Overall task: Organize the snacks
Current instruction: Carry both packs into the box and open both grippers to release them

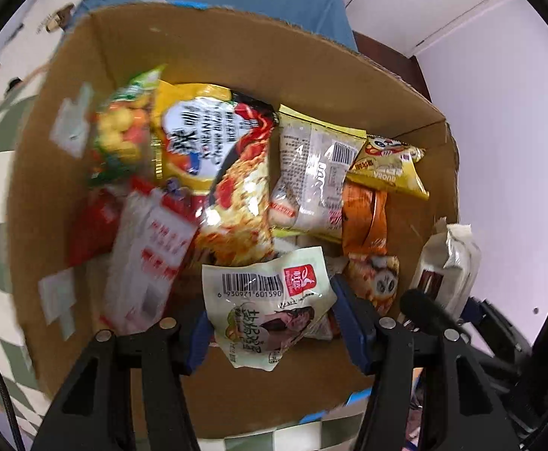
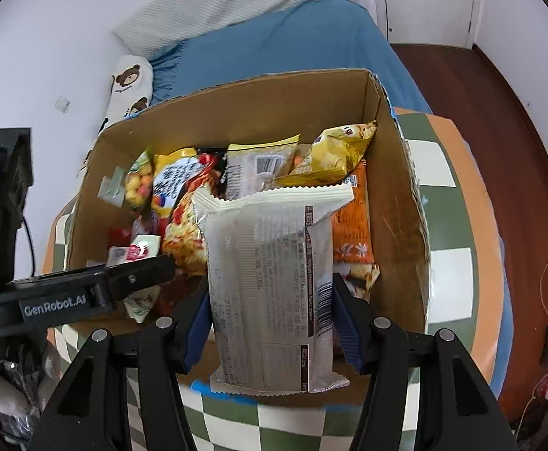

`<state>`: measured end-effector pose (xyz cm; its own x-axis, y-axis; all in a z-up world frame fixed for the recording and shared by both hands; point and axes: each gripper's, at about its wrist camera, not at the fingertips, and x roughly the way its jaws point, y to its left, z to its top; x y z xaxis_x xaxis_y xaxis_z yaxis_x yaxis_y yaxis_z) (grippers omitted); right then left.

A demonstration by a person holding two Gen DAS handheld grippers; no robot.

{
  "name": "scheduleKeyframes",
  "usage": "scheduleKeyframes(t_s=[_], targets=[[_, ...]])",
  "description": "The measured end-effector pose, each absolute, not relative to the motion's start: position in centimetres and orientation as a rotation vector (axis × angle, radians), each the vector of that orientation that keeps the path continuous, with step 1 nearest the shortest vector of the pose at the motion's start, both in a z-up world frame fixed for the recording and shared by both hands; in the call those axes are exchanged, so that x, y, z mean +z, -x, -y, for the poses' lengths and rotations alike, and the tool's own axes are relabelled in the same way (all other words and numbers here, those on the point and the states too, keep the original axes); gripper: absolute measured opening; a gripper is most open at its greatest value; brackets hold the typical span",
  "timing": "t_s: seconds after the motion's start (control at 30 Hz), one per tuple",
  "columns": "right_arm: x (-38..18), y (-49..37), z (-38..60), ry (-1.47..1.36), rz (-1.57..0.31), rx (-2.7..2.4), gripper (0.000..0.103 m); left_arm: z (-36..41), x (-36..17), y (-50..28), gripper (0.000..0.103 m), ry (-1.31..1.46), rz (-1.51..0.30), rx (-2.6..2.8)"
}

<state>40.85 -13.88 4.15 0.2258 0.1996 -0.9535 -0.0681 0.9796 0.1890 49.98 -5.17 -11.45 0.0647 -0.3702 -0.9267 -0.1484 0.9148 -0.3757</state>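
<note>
White packet: my left claw (image 1: 272, 332) has its blue pads closed on the two sides of a white packet (image 1: 270, 308) with a barcode, holding it just above the near end of the box.
Silver packet: my right claw (image 2: 270, 323) is clamped the same way on a taller silver packet (image 2: 270, 285), upright with its crimped top edge pointing away from me, over the near middle of the box.
Box: the cardboard box (image 2: 401, 225) sits on a checked surface (image 2: 446, 263) and is already well filled. A noodle packet (image 1: 232, 188), a bag of coloured balls (image 1: 123, 135), a yellow bag (image 1: 386, 169) and an orange packet (image 1: 364, 218) lie side by side.
Step in hand: I judge both packets are being carried at the box, but I cannot tell from this moment alone whether they are going in or coming out.
Doing it well: I would keep both grips steady and the packets upright, and keep my two claws apart, since the left one shows just beside my right in the right view.
Placing: if they go in, I would aim for a bare patch of box floor near the front wall.
Poor view: the left side of the box is blurred, so the red and white packets (image 1: 150, 248) there may be several items or one.
Risk: thin wrappers could slip or crush if I squeeze unevenly.
</note>
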Motion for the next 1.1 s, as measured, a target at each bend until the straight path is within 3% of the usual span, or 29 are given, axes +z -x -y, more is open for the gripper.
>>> scheduleKeyframes(t_s=[0.13, 0.17, 0.2, 0.23, 0.33, 1.1], targets=[[2.4, -41.9, 14.0, -0.125, -1.406, 0.195, 0.067, 5.5, -13.4, -50.9, 0.06, 0.5, -1.608, -0.217], [1.9, -42.1, 14.0, -0.133, -1.432, 0.197, 0.072, 5.4, -13.7, -50.9, 0.064, 0.515, -1.614, -0.219], [1.4, -42.1, 14.1, -0.137, -1.45, 0.197, 0.087, 5.3, -13.9, -50.9, 0.075, 0.515, -1.615, -0.213], [1.1, -42.1, 14.2, -0.127, -1.455, 0.193, 0.095, 5.3, -13.9, -50.7, 0.085, 0.502, -1.611, -0.203], [0.8, -42.0, 14.4, -0.091, -1.451, 0.17, 0.095, 5.6, -13.8, -50.3, 0.096, 0.42, -1.608, -0.181], [5.1, -37.3, 15.4, 0.084, -1.282, 0.035, 0.099, 5.1, -7.6, -44.3, 0.096, 0.154, -1.337, 0.029]])
